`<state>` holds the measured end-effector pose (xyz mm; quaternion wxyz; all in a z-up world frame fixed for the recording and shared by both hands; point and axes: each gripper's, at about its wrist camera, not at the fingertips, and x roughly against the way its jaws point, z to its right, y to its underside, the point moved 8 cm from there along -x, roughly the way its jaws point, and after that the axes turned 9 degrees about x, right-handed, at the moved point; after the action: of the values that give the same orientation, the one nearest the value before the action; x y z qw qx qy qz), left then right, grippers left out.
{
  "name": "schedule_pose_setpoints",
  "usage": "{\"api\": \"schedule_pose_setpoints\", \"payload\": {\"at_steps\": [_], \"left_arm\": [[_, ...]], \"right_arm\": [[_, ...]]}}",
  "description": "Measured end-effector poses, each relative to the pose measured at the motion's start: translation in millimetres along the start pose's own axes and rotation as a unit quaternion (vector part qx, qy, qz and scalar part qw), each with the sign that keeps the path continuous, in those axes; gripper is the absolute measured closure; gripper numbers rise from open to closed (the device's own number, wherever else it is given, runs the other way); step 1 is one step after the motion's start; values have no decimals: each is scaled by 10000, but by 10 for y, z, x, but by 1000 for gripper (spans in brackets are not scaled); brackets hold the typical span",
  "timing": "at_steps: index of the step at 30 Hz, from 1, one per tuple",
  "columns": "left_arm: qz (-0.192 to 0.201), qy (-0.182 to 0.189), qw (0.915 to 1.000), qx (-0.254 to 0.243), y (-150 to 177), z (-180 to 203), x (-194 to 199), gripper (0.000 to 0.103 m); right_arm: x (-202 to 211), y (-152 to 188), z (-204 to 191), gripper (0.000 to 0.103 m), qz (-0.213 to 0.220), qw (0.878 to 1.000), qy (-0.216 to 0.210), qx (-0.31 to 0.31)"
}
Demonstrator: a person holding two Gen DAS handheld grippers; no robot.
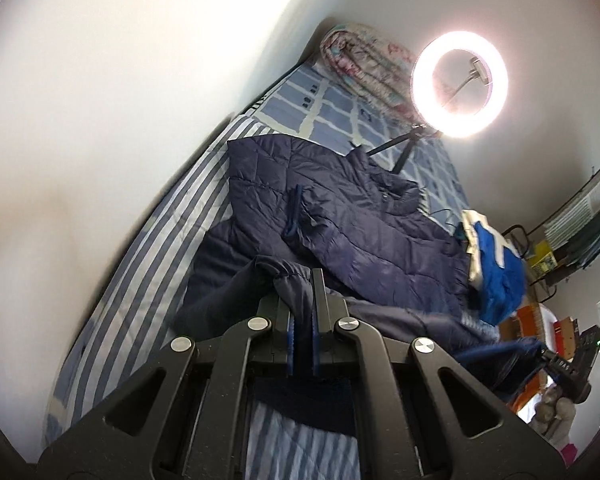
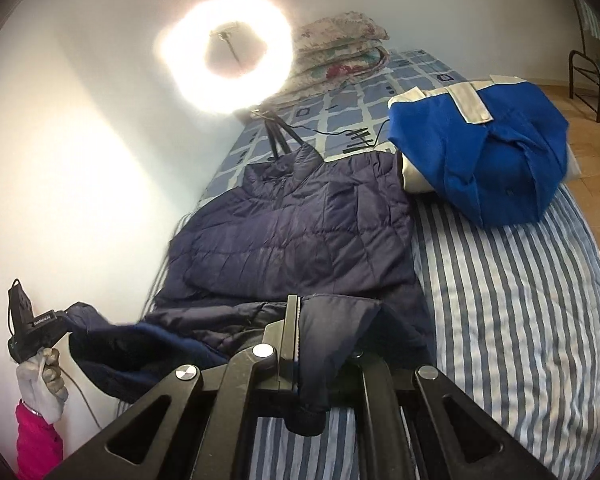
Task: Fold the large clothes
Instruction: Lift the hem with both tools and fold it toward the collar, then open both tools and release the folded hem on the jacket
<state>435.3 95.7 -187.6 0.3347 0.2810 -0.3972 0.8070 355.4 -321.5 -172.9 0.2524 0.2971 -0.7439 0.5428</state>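
Note:
A navy quilted puffer jacket (image 1: 340, 208) lies spread on the striped bed, also seen in the right wrist view (image 2: 292, 240). My left gripper (image 1: 300, 280) is shut on a bunched corner of the jacket's near hem and holds it lifted. My right gripper (image 2: 300, 308) is shut on the other hem corner, whose fabric drapes over the right finger and hides it. The hem hangs between the two grippers. The left gripper also shows at the left of the right wrist view (image 2: 36, 328), held by a gloved hand.
A folded blue and white garment (image 2: 480, 148) lies on the bed (image 2: 520, 300) right of the jacket. A lit ring light (image 2: 224, 52) on a small tripod stands at the bed's far end beside folded floral bedding (image 2: 340, 52). A white wall (image 2: 80, 160) runs along the left.

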Motion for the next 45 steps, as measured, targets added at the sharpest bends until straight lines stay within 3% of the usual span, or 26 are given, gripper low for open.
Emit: {"api": "schedule_pose_setpoints", "payload": {"at_steps": [6, 14, 20, 24, 25, 27, 30, 32, 33, 34, 38, 42, 45], "left_arm": [[-197, -327, 9993, -1, -198, -14, -768, 100], [-469, -834, 9953, -123, -214, -132, -1658, 100], [-564, -1016, 9931, -146, -190, -230, -1959, 99], [-678, -671, 9954, -66, -223, -216, -1979, 96], [-696, -541, 9961, -3, -247, -210, -1961, 93], [-715, -265, 9970, 166, -317, -200, -1908, 74], [-596, 32, 9978, 294, -455, -167, -1762, 57], [-432, 113, 9987, 247, -564, -146, -1627, 50], [-364, 154, 9990, 208, -611, -142, -1560, 46], [-302, 211, 9992, 148, -647, -141, -1495, 46], [-355, 138, 9986, -357, -593, -245, -1434, 45], [-626, -210, 9944, -828, -414, -360, -1637, 45], [-849, -373, 9873, -1286, -279, -334, -1805, 45]], "right_arm": [[-665, -291, 163, 100, -330, 9985, 396, 185], [-1468, -288, 487, 100, -822, 9932, 750, 339], [-1834, -213, 687, 100, -1020, 9913, 790, 274], [-1892, -191, 726, 99, -1030, 9927, 584, 222], [-1874, -206, 712, 94, -961, 9941, 447, 217], [-1781, -252, 697, 91, -731, 9968, 209, 247], [-1662, -298, 712, 77, -581, 9982, -56, 138], [-1537, -341, 739, 57, -454, 9989, -125, 73], [-1471, -362, 746, 52, -373, 9992, -146, 77], [-1368, -400, 758, 47, -211, 9995, -191, 104], [-1070, -448, 795, 47, 249, 9986, -295, 374], [-1139, -288, 821, 46, 36, 9968, -61, 790], [-1283, -222, 830, 37, -164, 9946, 166, 1015]]}}
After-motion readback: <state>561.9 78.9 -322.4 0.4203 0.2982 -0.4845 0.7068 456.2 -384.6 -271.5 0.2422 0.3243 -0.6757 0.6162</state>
